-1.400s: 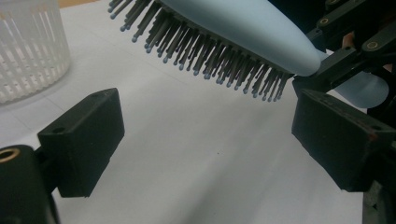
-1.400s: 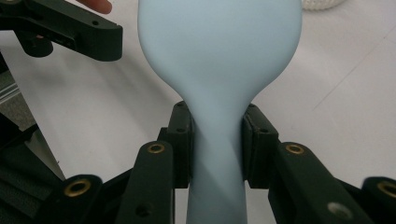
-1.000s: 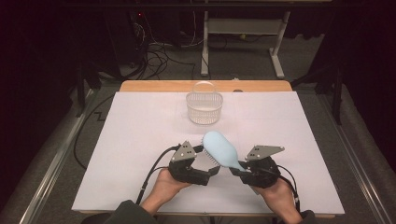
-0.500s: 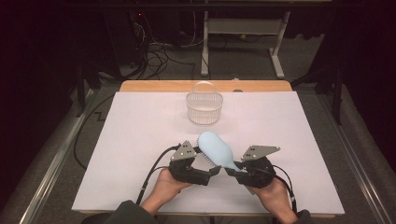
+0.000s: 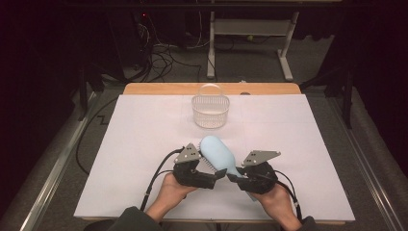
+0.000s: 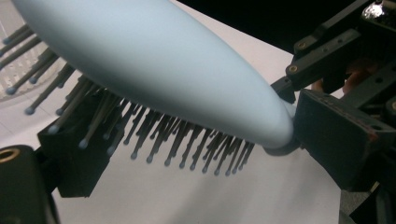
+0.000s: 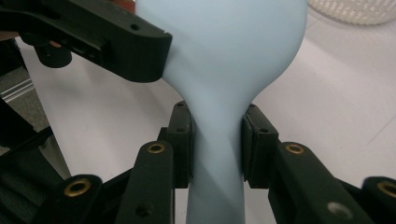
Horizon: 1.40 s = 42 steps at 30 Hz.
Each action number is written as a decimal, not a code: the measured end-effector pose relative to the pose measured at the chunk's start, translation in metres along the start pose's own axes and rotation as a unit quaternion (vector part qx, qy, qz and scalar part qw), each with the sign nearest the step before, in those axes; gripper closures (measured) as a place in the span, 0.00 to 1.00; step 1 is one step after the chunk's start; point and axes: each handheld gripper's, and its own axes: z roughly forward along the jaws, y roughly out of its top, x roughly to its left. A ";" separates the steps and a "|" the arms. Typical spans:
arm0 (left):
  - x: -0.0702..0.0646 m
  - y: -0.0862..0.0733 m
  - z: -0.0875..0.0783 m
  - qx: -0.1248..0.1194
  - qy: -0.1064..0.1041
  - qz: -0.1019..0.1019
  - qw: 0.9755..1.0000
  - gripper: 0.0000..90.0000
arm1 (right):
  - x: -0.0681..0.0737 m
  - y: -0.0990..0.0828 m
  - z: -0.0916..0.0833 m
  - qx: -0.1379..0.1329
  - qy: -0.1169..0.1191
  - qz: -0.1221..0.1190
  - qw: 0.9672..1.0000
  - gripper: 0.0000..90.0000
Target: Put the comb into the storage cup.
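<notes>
Hairbrush handover between the two grippers, above the table's near edge

The right gripper (image 7: 217, 135) clamps the light-blue hairbrush (image 5: 217, 154) by its neck; the left gripper (image 5: 211, 174) has its jaws around the bristled head, whether pressing I cannot tell. Next likely: left secures, right releases, toward the basket (image 5: 210, 111).

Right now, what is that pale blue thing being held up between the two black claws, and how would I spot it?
Start at the white table, near its front edge. There the right gripper clamps the narrow handle of a hairbrush, beside the left gripper. It is the one smooth, pale blue oval with dark bristles underneath, unlike the white mesh basket farther back.
</notes>
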 end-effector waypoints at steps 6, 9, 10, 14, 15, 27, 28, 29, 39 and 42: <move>0.000 0.000 0.000 -0.003 0.002 -0.002 1.000 0.10 | 0.004 0.001 0.004 0.004 0.002 -0.004 1.000 0.77; 0.001 0.001 -0.001 -0.002 0.002 -0.006 1.000 0.10 | 0.005 0.002 0.006 0.004 0.003 -0.004 1.000 0.77; 0.001 0.001 -0.001 0.000 0.000 -0.008 1.000 0.10 | 0.006 0.003 0.006 0.004 0.004 -0.007 1.000 0.78; 0.001 0.002 -0.003 -0.007 0.004 -0.012 1.000 0.14 | 0.010 0.005 0.009 0.006 -0.001 -0.014 1.000 0.78; 0.002 0.002 -0.003 -0.008 0.004 -0.013 1.000 0.14 | 0.010 0.006 0.009 0.005 0.001 -0.012 1.000 0.78; 0.002 0.003 -0.005 0.000 0.011 -0.029 1.000 0.17 | 0.011 0.008 0.012 0.005 -0.003 -0.016 1.000 0.78; 0.002 0.003 -0.005 0.001 0.010 -0.032 0.999 0.18 | 0.012 0.008 0.012 0.005 -0.004 -0.016 1.000 0.78; 0.002 0.003 -0.006 0.002 0.012 -0.035 0.999 0.19 | 0.012 0.008 0.012 0.005 -0.006 -0.018 1.000 0.78; 0.004 0.006 -0.013 0.008 0.010 -0.053 0.998 0.24 | 0.016 0.013 0.016 0.005 -0.012 -0.026 1.000 0.78; 0.004 0.006 -0.015 0.007 0.011 -0.059 0.998 0.27 | 0.017 0.014 0.017 0.007 -0.014 -0.029 0.999 0.78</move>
